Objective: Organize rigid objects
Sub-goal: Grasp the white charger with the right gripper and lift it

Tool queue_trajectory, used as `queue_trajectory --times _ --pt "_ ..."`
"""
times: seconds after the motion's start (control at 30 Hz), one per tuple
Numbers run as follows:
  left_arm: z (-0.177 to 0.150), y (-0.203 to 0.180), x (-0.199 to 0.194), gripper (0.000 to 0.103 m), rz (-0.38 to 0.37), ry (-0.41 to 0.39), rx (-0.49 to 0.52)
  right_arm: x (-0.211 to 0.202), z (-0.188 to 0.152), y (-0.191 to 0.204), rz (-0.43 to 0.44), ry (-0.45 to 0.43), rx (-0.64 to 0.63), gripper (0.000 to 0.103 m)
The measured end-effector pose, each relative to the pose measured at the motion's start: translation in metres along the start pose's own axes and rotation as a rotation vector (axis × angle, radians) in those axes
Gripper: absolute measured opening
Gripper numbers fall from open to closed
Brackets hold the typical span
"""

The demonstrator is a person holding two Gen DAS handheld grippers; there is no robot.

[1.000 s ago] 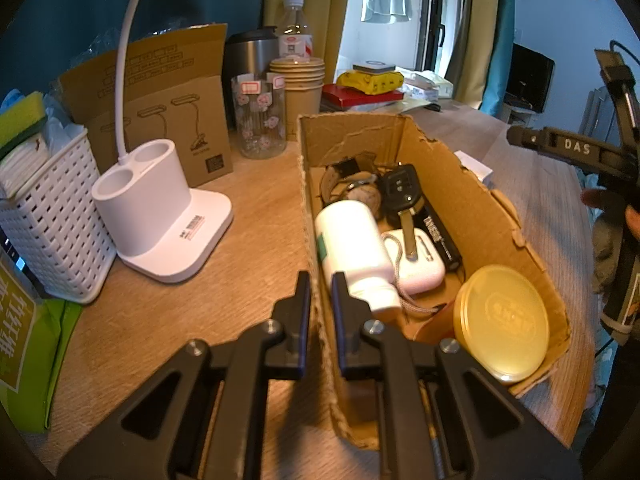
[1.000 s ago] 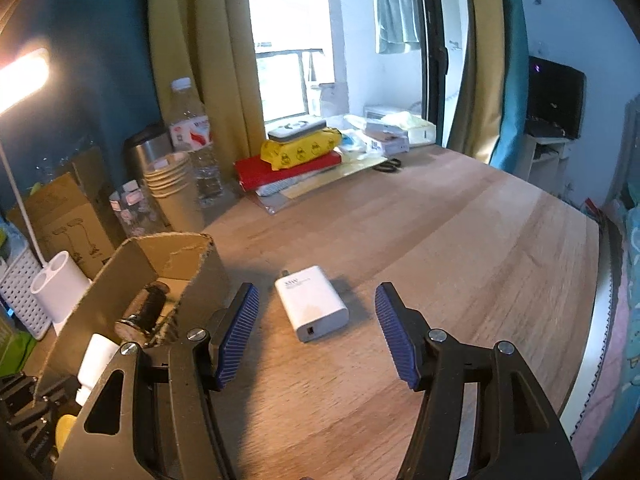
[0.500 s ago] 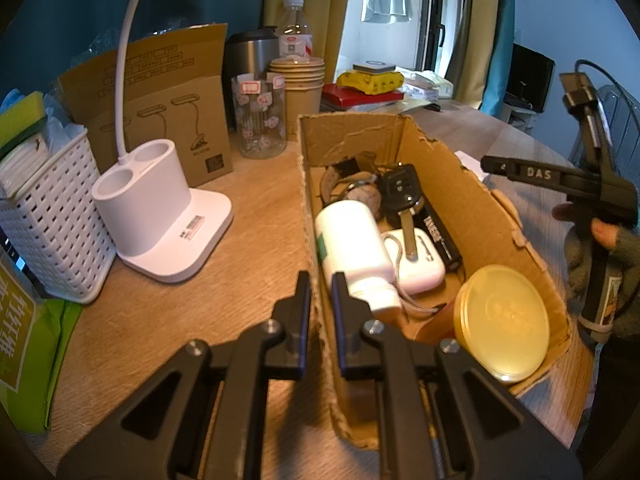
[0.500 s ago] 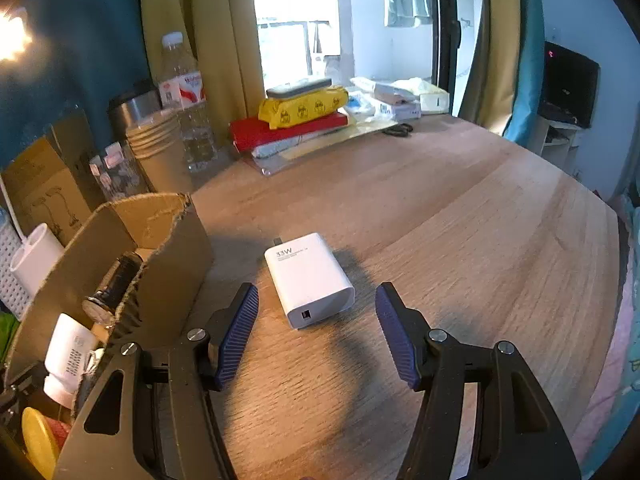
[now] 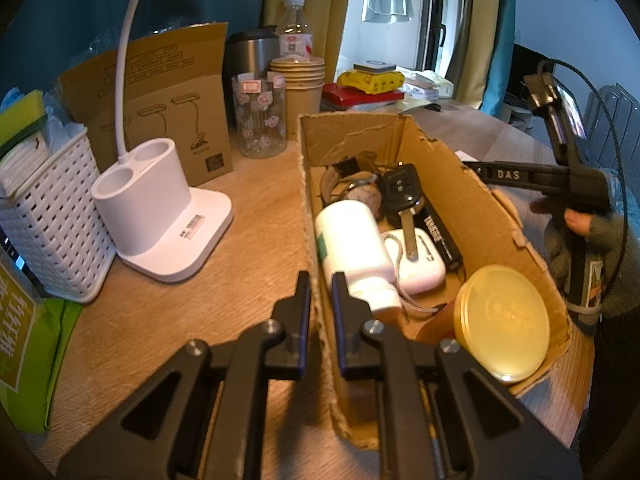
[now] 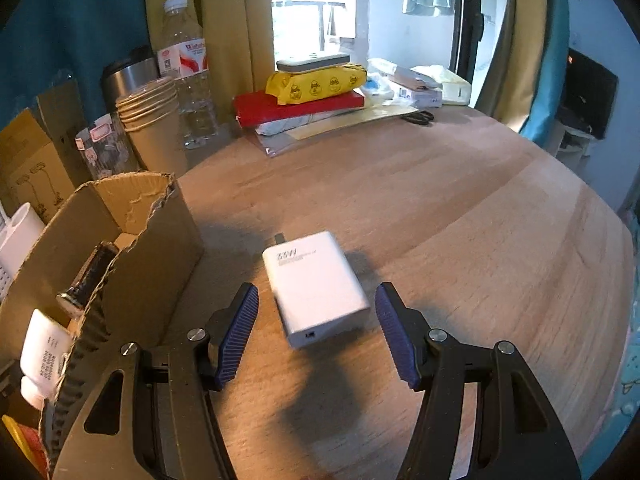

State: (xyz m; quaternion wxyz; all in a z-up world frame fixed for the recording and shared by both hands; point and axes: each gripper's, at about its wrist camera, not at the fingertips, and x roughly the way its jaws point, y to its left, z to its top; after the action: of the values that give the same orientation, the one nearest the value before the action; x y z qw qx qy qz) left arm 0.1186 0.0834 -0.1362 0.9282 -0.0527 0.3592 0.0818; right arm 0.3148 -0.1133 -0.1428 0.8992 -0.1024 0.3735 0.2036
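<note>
On the table [image 6: 460, 216] just beside the cardboard box [image 6: 168, 240], the white charger [image 6: 316, 284] lies between the wide right hand-held gripper [image 6: 318, 332], which should next close on it, while the left hand-held gripper [image 5: 320, 300] pinches the box wall.

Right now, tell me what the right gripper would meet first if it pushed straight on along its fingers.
Probably the white charger lying flat on the wooden table. The right gripper is open, its blue pads either side of the charger's near end without touching; depth is hard to judge.
</note>
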Motion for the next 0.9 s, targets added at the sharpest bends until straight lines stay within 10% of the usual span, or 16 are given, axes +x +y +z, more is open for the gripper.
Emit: queue_trajectory --times 0.9 --pt "0.000 0.000 0.000 0.011 0.000 0.001 -0.001 0.025 0.007 0.004 -0.026 0.084 -0.029 0.059"
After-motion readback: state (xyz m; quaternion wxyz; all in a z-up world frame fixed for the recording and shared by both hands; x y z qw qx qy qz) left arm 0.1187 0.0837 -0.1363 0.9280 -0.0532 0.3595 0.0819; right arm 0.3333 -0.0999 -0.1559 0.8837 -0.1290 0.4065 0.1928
